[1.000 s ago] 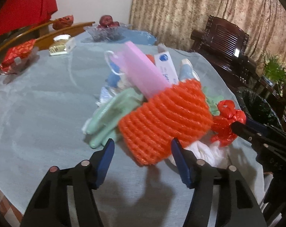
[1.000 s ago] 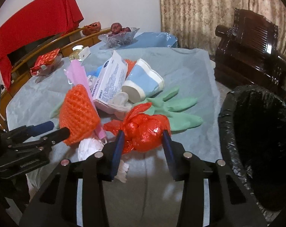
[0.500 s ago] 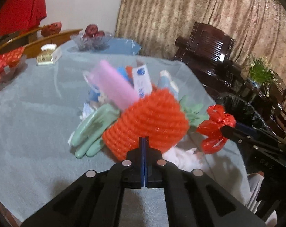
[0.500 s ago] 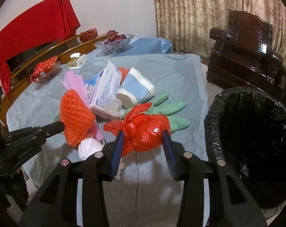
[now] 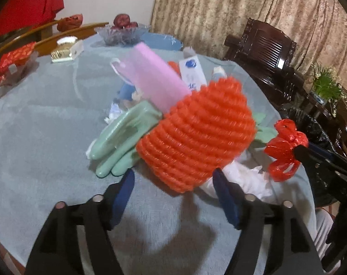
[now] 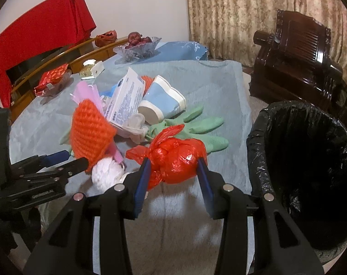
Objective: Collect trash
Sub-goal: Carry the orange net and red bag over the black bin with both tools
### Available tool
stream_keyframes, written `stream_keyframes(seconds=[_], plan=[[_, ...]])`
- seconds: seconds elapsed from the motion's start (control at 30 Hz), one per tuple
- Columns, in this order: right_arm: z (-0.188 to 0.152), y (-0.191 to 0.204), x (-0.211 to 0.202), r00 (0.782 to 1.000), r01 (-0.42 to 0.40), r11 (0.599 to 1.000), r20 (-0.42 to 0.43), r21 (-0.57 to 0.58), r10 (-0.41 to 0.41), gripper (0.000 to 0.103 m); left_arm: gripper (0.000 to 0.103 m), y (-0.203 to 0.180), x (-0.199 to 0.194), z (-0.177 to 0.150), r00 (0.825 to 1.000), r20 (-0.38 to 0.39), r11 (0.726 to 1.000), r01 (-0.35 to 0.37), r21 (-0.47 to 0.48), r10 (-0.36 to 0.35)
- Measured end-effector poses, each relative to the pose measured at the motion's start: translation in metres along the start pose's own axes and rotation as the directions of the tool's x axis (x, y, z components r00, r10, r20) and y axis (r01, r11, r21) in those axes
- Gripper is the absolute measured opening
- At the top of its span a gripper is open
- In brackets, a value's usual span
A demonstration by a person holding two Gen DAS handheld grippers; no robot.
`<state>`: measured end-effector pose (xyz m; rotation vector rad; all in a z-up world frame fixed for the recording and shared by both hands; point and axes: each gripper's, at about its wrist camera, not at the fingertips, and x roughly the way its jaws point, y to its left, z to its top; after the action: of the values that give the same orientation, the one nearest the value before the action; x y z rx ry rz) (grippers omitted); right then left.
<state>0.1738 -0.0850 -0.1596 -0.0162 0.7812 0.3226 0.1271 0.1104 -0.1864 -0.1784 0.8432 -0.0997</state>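
Observation:
My right gripper (image 6: 173, 174) is shut on a knotted red plastic bag (image 6: 175, 158), held above the table edge, left of the black-lined trash bin (image 6: 304, 160). The bag also shows in the left wrist view (image 5: 283, 149). My left gripper (image 5: 173, 183) is open, its blue pads either side of the near end of an orange foam net (image 5: 196, 135); I cannot tell if they touch it. Behind it lies a pile: green rubber gloves (image 5: 120, 137), a pink sleeve (image 5: 155, 82), a white box (image 6: 125, 100), a blue paper cup (image 6: 162, 103), white tissue (image 6: 107, 171).
The round table has a grey-blue cloth (image 5: 36, 114). At its far side stand a glass fruit bowl (image 6: 136, 45), a red wrapped packet (image 6: 52, 80) and a small gold box (image 5: 65, 50). A dark wooden armchair (image 6: 299, 57) stands behind the bin.
My left gripper was shut half a second ago and has opened around the orange net's near end. My right gripper has kept the red bag and shifted slightly back from the pile.

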Motion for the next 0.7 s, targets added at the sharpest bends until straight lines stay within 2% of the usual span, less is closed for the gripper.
stream_keyframes(seconds=[0.2,0.27,0.3,0.37,0.43,0.7], plan=[[0.001,-0.004,0.010,1.000,0.009,1.000,-0.024,0.001,-0.009,0.040,0.071,0.007,0.015,0.006,0.996,0.000,0.994,0.090,-0.056,-0.090],[0.003,-0.005,0.013,1.000,0.010,1.000,-0.028,0.001,-0.010,0.040,0.054,0.007,0.013,0.010,0.993,0.014,0.991,0.118,-0.058,-0.117],[0.004,-0.006,0.014,1.000,0.010,1.000,-0.029,0.001,-0.010,0.040,0.050,0.006,0.013,0.011,0.993,0.014,0.991,0.122,-0.055,-0.121],[0.005,-0.007,0.016,0.999,0.010,1.000,-0.031,0.000,-0.010,0.040,0.034,0.004,0.010,0.013,0.992,0.024,0.991,0.123,-0.044,-0.122],[0.006,-0.007,0.017,0.999,0.009,1.000,-0.032,0.002,-0.009,0.040,0.026,0.002,0.002,0.015,0.991,0.050,0.992,0.122,-0.030,-0.120],[0.014,-0.008,0.008,1.000,0.009,1.000,0.002,0.000,-0.009,0.040,0.022,-0.010,-0.033,0.029,0.987,0.125,0.995,0.098,-0.001,-0.097]])
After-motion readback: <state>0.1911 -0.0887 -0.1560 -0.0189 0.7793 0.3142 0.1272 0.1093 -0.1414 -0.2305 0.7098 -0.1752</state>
